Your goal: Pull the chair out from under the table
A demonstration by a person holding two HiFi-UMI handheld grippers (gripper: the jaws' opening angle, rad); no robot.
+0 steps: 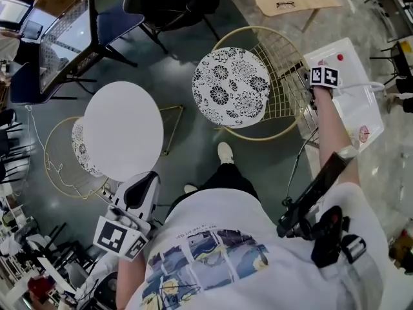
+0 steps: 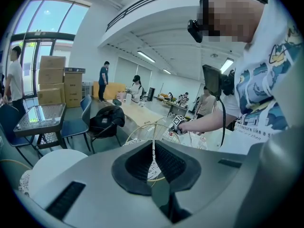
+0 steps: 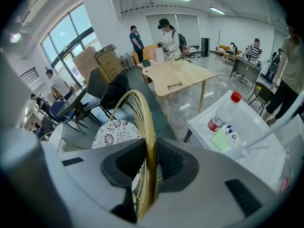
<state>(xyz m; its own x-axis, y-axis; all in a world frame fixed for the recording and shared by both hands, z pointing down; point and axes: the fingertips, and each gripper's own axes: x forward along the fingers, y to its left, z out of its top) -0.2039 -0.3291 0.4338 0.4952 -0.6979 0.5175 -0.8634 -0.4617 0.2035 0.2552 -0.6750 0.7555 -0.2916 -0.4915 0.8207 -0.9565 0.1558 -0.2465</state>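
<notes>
Right tool (image 3: pixel 151 151) narrowly clamps the chair rim (image 3: pixel 142 109)

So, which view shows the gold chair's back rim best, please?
The right gripper view: the rim fills the foreground, clamped between the jaws. The head view shows it small from above; the left gripper view, distant.

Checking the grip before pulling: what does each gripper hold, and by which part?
The right gripper holds the chair by the rim of its wire back. The left gripper is shut and holds nothing.
</notes>
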